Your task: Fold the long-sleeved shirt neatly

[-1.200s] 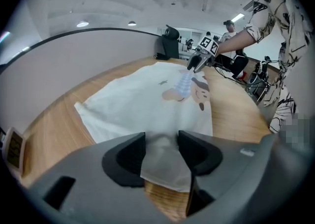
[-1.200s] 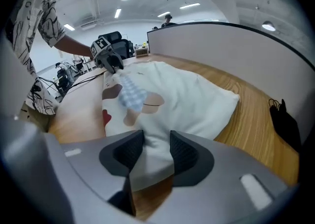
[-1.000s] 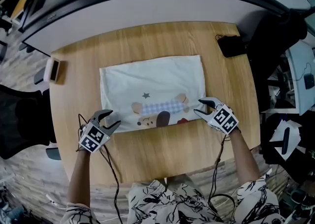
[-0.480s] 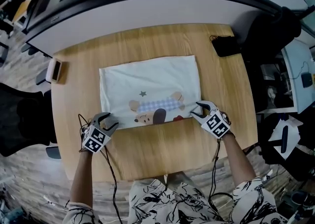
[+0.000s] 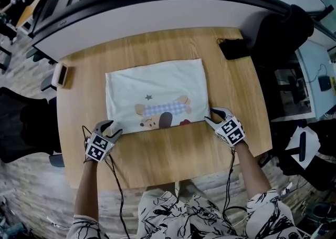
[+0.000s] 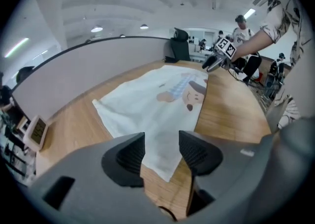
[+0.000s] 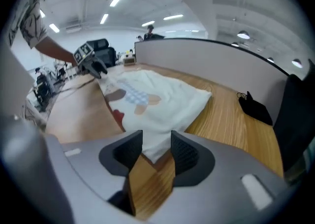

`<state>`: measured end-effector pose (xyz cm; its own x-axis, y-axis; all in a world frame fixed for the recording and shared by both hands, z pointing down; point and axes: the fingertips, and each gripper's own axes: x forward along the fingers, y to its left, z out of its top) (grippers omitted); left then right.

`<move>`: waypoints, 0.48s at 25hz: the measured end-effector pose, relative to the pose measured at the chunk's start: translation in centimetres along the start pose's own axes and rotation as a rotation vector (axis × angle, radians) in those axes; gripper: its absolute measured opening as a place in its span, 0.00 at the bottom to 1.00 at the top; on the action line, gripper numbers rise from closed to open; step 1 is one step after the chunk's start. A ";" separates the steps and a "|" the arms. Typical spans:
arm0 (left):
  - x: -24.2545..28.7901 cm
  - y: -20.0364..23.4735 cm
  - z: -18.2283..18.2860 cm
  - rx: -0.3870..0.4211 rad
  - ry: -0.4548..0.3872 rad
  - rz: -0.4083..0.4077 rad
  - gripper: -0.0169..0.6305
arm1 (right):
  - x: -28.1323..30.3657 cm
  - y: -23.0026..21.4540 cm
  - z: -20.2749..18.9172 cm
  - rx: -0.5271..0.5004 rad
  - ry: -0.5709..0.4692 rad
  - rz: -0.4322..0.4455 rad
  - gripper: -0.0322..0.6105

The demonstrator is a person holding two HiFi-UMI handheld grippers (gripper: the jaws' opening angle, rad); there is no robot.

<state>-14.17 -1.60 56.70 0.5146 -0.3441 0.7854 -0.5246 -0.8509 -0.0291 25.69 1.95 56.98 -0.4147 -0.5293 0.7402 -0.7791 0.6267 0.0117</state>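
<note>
The white long-sleeved shirt [image 5: 155, 93] lies folded into a rectangle on the wooden table [image 5: 173, 154], bear print facing up near its front edge. My left gripper [image 5: 112, 128] hovers at the shirt's near left corner. Its jaws stand apart, and the left gripper view shows the cloth corner [image 6: 152, 105] just beyond them [image 6: 161, 144]. My right gripper [image 5: 210, 116] sits at the near right corner. In the right gripper view the corner tip of the shirt [image 7: 157, 100] reaches into the gap between the parted jaws [image 7: 156, 145], and neither pad presses on it.
A black pouch with a cord [image 5: 233, 49] lies at the table's back right corner. A small clock-like device [image 5: 62, 75] stands at the left edge. A curved grey partition [image 5: 157, 7] walls the far side, and a black chair [image 5: 21, 127] stands to the left.
Both grippers have shifted a little at the shirt's near corners and rolled slightly. The shirt lies as it did, and both pairs of jaws keep about the same gap.
</note>
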 end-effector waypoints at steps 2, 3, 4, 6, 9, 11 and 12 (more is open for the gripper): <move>-2.5 -0.5 2.0 -0.067 -0.103 0.031 0.38 | -2.5 0.5 3.0 0.069 -0.140 0.003 0.35; -4.0 -0.7 3.3 -0.097 -0.169 0.058 0.38 | -4.2 0.9 4.7 0.096 -0.218 0.002 0.35; -5.6 -1.0 4.7 -0.123 -0.236 0.087 0.38 | -6.0 1.2 6.3 0.120 -0.297 0.000 0.35; -9.2 -2.0 7.5 -0.152 -0.362 0.145 0.37 | -10.1 2.0 9.2 0.157 -0.443 -0.007 0.33; -15.1 -3.7 11.1 -0.156 -0.524 0.249 0.27 | -16.0 2.6 12.2 0.180 -0.624 -0.051 0.14; -18.8 -4.5 13.0 -0.161 -0.616 0.323 0.10 | -19.6 2.9 13.5 0.184 -0.719 -0.079 0.07; -20.5 -5.0 13.8 -0.166 -0.653 0.351 0.05 | -21.3 3.1 14.0 0.186 -0.755 -0.090 0.07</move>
<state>-12.73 4.25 32.23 0.5688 -0.7925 0.2200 -0.8000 -0.5952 -0.0758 25.48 7.13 31.86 -0.5017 -0.8611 0.0828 -0.8633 0.4921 -0.1122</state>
